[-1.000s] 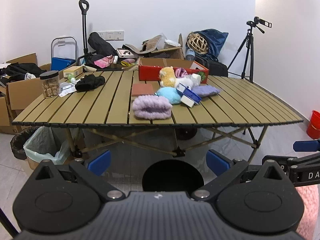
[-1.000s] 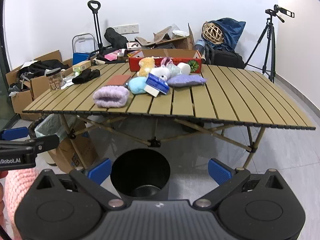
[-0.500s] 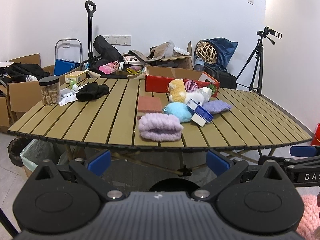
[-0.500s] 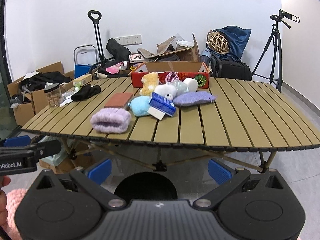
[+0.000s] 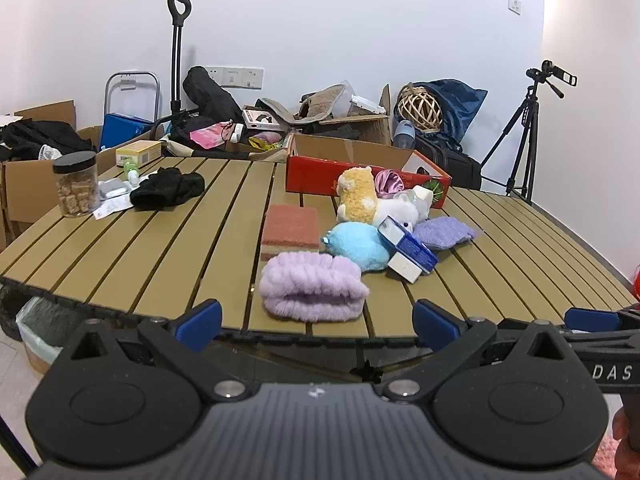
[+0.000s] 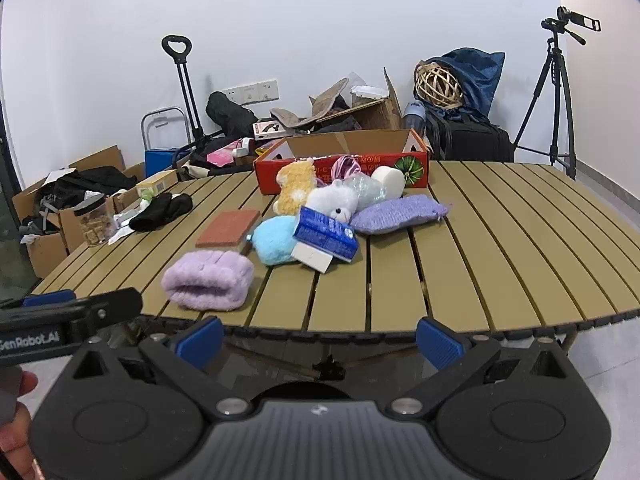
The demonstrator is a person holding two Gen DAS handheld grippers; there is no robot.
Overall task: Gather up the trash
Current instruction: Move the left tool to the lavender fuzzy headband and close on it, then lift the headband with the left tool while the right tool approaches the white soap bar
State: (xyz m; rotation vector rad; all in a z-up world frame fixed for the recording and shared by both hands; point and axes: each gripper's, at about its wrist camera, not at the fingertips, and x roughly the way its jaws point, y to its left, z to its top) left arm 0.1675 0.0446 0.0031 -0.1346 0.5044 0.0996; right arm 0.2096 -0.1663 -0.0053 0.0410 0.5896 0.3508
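On the slatted table lies a heap: a blue and white carton, a crumpled clear plastic piece, plush toys, a lilac fluffy cloth and a purple pouch. Paper scraps lie at the far left by a jar. My left gripper hangs open at the table's near edge, just short of the lilac cloth. My right gripper is open too, level with the same edge. Both hold nothing.
A red cardboard box stands at the table's back, a black cloth at the left. A bag-lined bin sits on the floor left of the table. A black bin's rim shows below. Boxes, bags and a tripod line the wall.
Both grippers have risen and come closer to the table's near edge. The black bin under the table has dropped almost out of both views. Both stay open.
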